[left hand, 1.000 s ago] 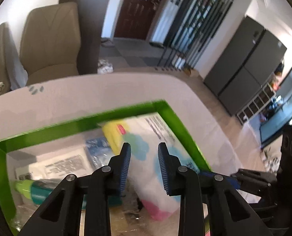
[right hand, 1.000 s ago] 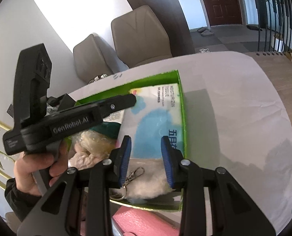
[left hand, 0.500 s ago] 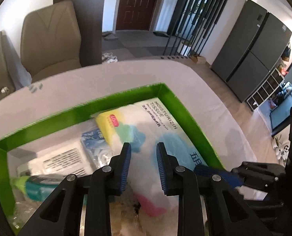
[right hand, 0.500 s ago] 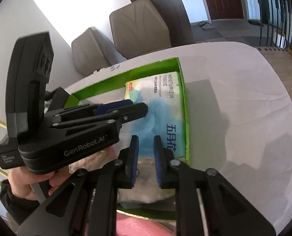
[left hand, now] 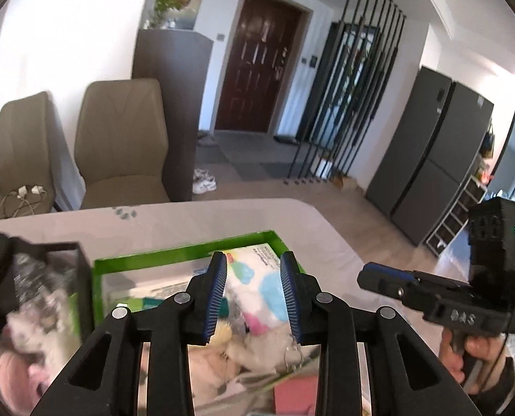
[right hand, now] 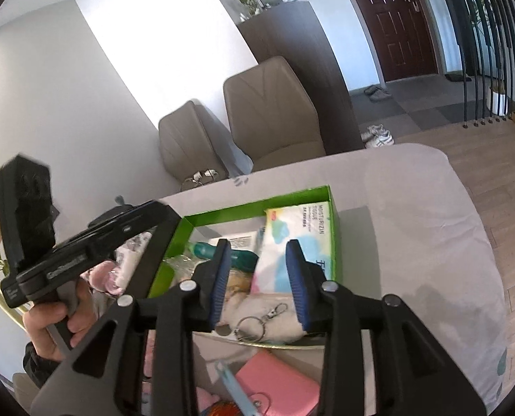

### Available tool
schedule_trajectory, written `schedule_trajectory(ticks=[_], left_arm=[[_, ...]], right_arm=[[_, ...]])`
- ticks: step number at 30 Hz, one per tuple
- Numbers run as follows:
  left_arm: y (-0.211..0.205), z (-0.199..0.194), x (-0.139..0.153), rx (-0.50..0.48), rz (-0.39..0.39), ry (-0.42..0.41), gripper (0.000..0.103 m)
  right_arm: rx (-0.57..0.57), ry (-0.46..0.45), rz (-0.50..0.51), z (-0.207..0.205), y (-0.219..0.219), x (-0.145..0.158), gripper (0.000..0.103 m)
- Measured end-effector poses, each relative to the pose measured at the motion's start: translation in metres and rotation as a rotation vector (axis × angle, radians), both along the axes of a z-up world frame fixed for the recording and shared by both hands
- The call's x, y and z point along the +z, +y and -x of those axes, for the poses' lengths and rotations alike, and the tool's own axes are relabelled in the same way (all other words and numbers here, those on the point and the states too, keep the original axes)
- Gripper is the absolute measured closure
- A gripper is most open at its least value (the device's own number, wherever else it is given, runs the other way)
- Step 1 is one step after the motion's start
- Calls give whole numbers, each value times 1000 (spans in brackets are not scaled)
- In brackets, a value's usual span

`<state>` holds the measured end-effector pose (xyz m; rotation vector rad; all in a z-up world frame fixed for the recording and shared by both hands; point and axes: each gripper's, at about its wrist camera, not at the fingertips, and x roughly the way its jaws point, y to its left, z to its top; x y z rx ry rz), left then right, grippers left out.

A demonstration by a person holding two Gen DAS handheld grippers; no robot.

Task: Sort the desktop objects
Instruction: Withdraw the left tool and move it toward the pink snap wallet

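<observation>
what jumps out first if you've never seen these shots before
The bright green box in the middle of the pale table, crammed with a pastel tissue pack, a teal bottle and a fluffy white keychain toy. Both grippers, left and right, hover open above it, and a pink notebook lies just outside its near edge.

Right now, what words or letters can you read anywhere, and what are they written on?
"MOISTURIZIN TISSUE" on the tissue pack in the green box.
"BAS" or "DAS", embossed on the right tongs body; first letter unclear.
White logo on the left tongs body: too blurred to read.
Blue characters lower on the tissue pack, and print on the white packet: too small or hidden.
</observation>
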<state>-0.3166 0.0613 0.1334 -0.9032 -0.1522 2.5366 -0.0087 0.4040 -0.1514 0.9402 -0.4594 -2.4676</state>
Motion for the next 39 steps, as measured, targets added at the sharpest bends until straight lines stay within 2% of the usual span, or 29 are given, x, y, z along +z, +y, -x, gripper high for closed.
schedule_trajectory(ticks=[3, 7, 12, 25, 29, 31, 35, 39], left_arm=[[-12, -14, 0, 11, -15, 2, 70], [-24, -25, -6, 35, -23, -14, 70], [-42, -43, -13, 65, -38, -36, 70], [-33, -79, -24, 55, -35, -65, 69], [-22, -84, -34, 38, -33, -90, 69], [-11, -85, -45, 20, -19, -124, 69], [9, -85, -68, -18, 11, -189, 69], [28, -76, -88, -52, 35, -250, 69]], right_arm=[[8, 10, 9, -4, 0, 7, 68], [15, 25, 17, -12, -2, 12, 61], [27, 49, 21, -24, -7, 21, 60], [25, 60, 43, -54, 0, 27, 57], [23, 49, 65, -65, 3, 16, 56], [23, 37, 97, -73, 5, 0, 56], [18, -44, 121, -72, 7, -34, 56], [19, -93, 157, -69, 16, -51, 56]])
